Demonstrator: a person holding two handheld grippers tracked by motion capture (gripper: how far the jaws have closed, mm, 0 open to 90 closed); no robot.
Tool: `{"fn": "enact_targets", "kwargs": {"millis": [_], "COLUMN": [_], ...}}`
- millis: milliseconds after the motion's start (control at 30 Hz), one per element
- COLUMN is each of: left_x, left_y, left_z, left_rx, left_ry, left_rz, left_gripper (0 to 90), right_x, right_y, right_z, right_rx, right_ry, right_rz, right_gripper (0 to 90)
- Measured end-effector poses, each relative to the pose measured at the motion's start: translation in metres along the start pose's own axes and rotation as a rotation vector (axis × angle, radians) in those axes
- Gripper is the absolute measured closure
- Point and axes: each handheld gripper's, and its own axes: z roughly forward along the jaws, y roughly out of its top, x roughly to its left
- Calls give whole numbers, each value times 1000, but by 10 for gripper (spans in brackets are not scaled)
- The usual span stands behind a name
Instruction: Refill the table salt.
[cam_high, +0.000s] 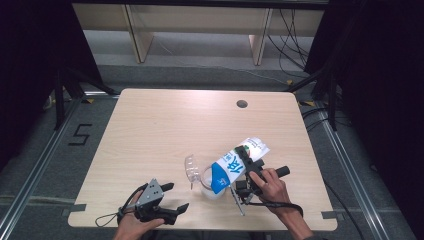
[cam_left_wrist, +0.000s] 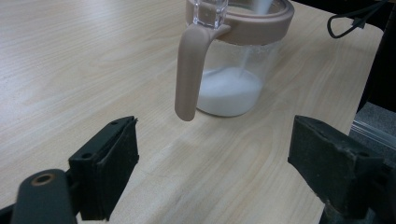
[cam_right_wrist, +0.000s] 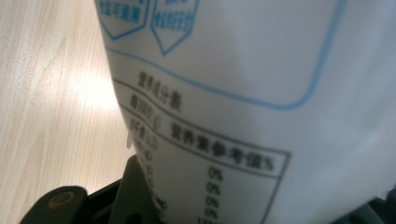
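We see a light wooden desk (cam_high: 165, 125) whose far two-thirds lie bare, apart from a small round hole (cam_high: 242, 104) near the far edge, right of centre. Everything in use crowds the near edge, leaving wide room toward the far corners and the left edge.

Near the near edge, right of centre, stands a clear jug (cam_left_wrist: 233, 70) with a tan rim and handle; its clear lid (cam_high: 191, 169) stands flipped up on the left side. In the left gripper view a shallow layer of white powder or granules lies on the jug's bottom, and a thin white stream falls into it from above. The top of the jug is cut off there.

The right gripper (cam_high: 248, 172) is clamped on a blue-and-white pouch (cam_high: 235, 165), which is tilted with its lower end over the jug's mouth. In the right gripper view the pouch (cam_right_wrist: 261, 93) hides almost all of the jaws, and its printed table is too blurred for us to read.

The left gripper (cam_high: 172, 197) sits at the near edge, left of the jug and apart from it, jaws spread wide with nothing between them. The holding hand (cam_high: 131, 225) is cut off by the bottom of the high view.
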Motion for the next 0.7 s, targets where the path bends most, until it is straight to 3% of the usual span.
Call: {"fn": "enact_targets", "kwargs": {"millis": [67,100,133,300,400,467,600,700], "left_x": [0,0,0,-1,1,-1,-1,1], "left_y": [0,0,0,0,1,0,0,1], "left_z": [0,0,0,0,0,0,0,0], "left_rx": [1,2,-1,3,0,2,3,3], "left_ry": [1,1,-1,4,-4,7,5,2], "left_rz": [1,1,-4,-4,20,-7,-8,16], "left_gripper": [152,152,152,152,152,152,152,152], "right_x": [2,-2,0,1,0,0,2,0], "right_y": [0,0,-1,0,0,0,1,1], "right_z": [-1,-1,0,-1,1,1,0,0], "right_rx": [26,11,1,28,-4,-3,17,3], "right_ry": [12,-1,-1,15,-4,-4,4,-3], "right_rz": [24,-21,4,10,-1,-4,20,-4], "right_gripper": [606,607,607,608,613,613,615,617]}}
